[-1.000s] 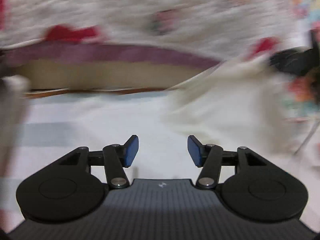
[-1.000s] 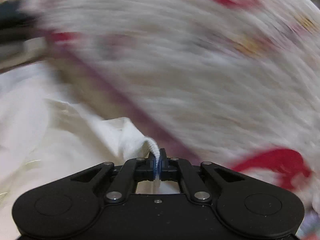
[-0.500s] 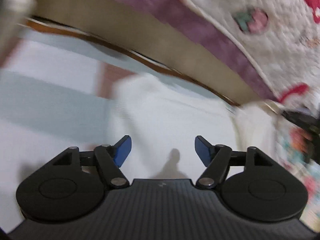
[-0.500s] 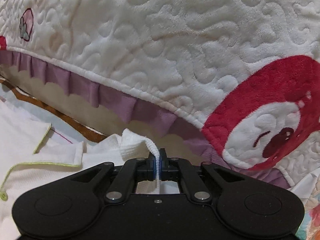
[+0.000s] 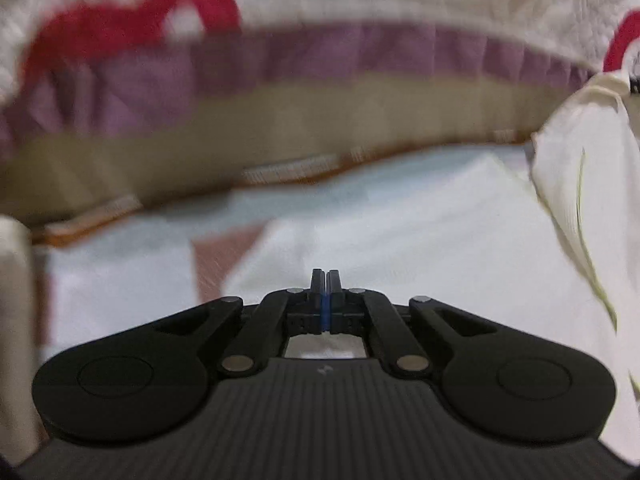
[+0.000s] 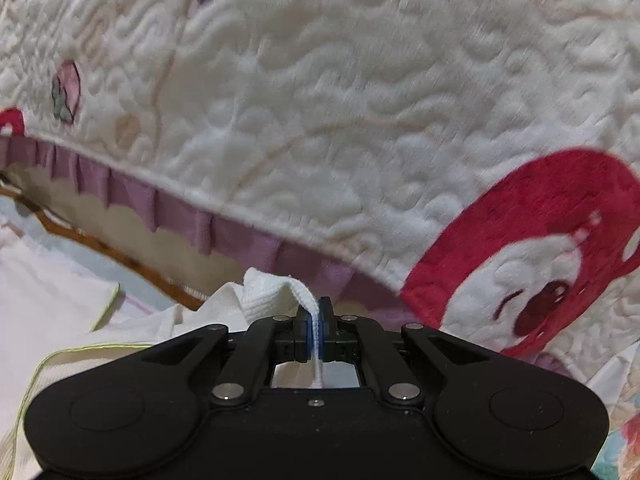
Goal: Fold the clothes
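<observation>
In the right wrist view, a ribbed white edge of the cream garment [image 6: 262, 300] is being pinched between the blue pads of the right hand-held gripper [image 6: 315, 326], whose black jaws are being kept together on the cloth; a narrow strip of the knit is being passed down through the gap behind the pads. To the left of that grip, the rest of the garment is being spread in soft folds, its border traced by thin yellow-green piping. In the left wrist view, the jaws of the left hand-held gripper [image 5: 325, 294] have just been closing and are now being pressed pad to pad, with nothing seen between them; they are being held over a flat, smooth white stretch of the same garment, while a lifted cream fold is being shown hanging at the right edge. Beyond the cloth, a pale blue sheet [image 5: 132, 240] with an orange-brown trim is being seen, blurred. Farthest back, a plush quilted blanket [image 6: 340, 112] is being draped, its cream surface stitched in wavy raised patterns, patched with red cartoon shapes and edged by a pleated mauve ruffle [image 6: 176, 208].
</observation>
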Demonstrator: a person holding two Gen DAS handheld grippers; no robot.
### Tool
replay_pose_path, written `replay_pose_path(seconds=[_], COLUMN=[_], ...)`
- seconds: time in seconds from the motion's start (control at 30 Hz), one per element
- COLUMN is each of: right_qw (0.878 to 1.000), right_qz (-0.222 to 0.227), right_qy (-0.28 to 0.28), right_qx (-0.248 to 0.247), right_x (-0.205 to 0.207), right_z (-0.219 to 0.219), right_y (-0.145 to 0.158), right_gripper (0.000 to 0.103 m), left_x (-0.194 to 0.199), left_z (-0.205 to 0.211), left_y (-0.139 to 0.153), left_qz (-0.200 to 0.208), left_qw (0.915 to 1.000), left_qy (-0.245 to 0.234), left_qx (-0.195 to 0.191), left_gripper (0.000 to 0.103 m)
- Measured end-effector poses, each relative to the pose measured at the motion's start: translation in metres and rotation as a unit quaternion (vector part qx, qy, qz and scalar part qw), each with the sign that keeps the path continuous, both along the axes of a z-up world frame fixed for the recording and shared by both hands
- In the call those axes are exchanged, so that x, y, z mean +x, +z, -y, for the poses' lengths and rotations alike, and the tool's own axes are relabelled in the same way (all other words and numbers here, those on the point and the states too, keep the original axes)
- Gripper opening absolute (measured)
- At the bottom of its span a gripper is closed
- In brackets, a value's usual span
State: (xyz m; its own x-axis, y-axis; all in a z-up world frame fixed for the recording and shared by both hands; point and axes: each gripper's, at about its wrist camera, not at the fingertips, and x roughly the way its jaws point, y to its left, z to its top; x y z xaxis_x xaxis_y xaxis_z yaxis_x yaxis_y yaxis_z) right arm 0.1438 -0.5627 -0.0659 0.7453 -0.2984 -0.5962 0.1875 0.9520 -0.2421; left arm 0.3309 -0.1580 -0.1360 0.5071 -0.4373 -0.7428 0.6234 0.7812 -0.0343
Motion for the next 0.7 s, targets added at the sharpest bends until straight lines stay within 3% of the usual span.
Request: replay_pose_path(seconds=[0.13,0.17,0.27,0.33,0.37,0.4,0.43,0.53,0.63,0.67,0.7], right_qw=[0.996,0.995,0.995,0.996,0.997,0.997,0.997,0.998,0.999,0.999,0.999], right_qz=[0.072,0.074,0.016,-0.005,-0.014,-0.018,-0.021,-0.023,-0.016,-0.014,-0.011], right_qy=[0.002,0.002,-0.002,-0.007,-0.009,-0.010,-0.011,-0.025,-0.037,-0.029,-0.015], right_qx=[-0.052,-0.071,-0.097,-0.088,-0.082,-0.074,-0.071,-0.053,-0.029,-0.027,-0.032], right_x=[-0.010,-0.008,0.008,0.013,0.015,0.016,0.016,0.015,0.010,0.009,0.006], right_z=[-0.011,-0.014,-0.009,-0.006,-0.005,-0.004,-0.003,0.003,0.008,0.007,0.005], right_y=[0.009,0.007,-0.011,-0.024,-0.030,-0.034,-0.038,-0.044,-0.043,-0.042,-0.041], right_gripper=[0.002,0.002,0.002,0.001,0.001,0.002,0.002,0.002,0.002,0.002,0.002], left_x=[0.014,0.021,0.040,0.040,0.038,0.038,0.037,0.030,0.030,0.028,0.026], left_z=[-0.023,-0.027,-0.034,-0.028,-0.025,-0.022,-0.020,-0.013,-0.011,-0.008,-0.005], left_y=[0.031,0.027,0.010,-0.005,-0.012,-0.019,-0.025,-0.038,-0.044,-0.046,-0.046], left_qz=[0.048,0.024,-0.043,-0.056,-0.056,-0.060,-0.064,-0.050,-0.042,-0.038,-0.031], left_qw=[0.9948,0.9940,0.9882,0.9900,0.9915,0.9923,0.9928,0.9951,0.9962,0.9966,0.9970], left_qy=[0.079,0.088,0.114,0.104,0.098,0.094,0.093,0.084,0.076,0.074,0.071], left_qx=[-0.044,-0.060,-0.093,-0.076,-0.065,-0.055,-0.042,0.007,-0.004,-0.006,0.003], left_gripper=[0.000,0.000,0.005,0.014,0.029,0.051,0.060,0.066,0.083,0.085,0.076])
